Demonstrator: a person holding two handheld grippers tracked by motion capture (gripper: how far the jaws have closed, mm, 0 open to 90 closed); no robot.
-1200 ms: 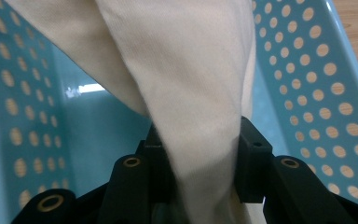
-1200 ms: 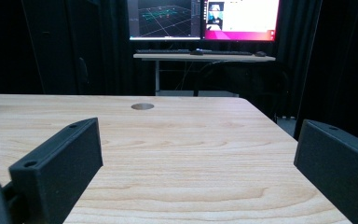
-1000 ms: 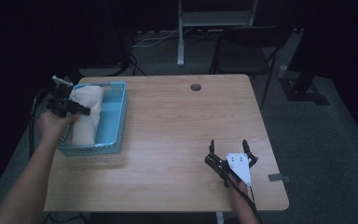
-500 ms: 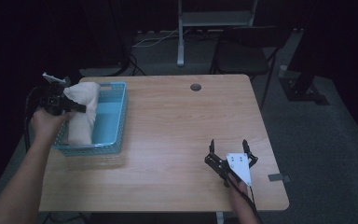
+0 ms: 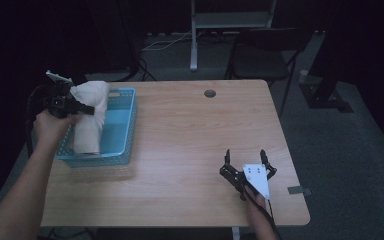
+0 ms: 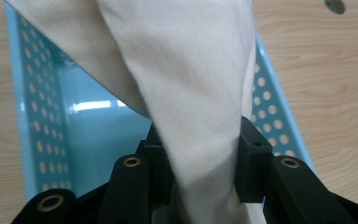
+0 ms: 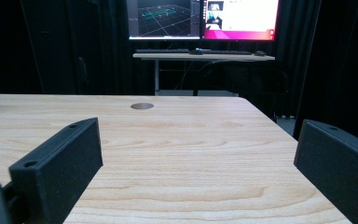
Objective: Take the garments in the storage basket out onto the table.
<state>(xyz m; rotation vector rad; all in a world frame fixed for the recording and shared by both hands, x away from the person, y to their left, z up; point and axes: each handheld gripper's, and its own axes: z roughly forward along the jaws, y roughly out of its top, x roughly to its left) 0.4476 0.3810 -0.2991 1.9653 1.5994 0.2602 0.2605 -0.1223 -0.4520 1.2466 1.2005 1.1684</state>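
A cream cloth [image 5: 89,117] hangs down into the blue perforated basket [image 5: 122,131] at the table's left side. My left gripper [image 5: 85,107] is shut on the cloth's upper end and holds it above the basket's left rim. In the left gripper view the cloth [image 6: 186,88] is pinched between the two black jaws, with the basket [image 6: 44,135] below. My right gripper [image 5: 245,160] rests near the table's front right edge, open, with nothing between its jaws. In the right gripper view it [image 7: 200,158] looks level across bare wood.
The wooden table [image 5: 190,135] has a round cable hole [image 5: 209,93] near its far edge. A chair [image 5: 260,65] and a stand stand behind the table. In the right gripper view a desk with lit monitors [image 7: 205,18] lies beyond the far edge.
My left gripper has risen and pulled the cloth up, so it now hangs lengthwise out of the basket. The right gripper has stayed where it was.
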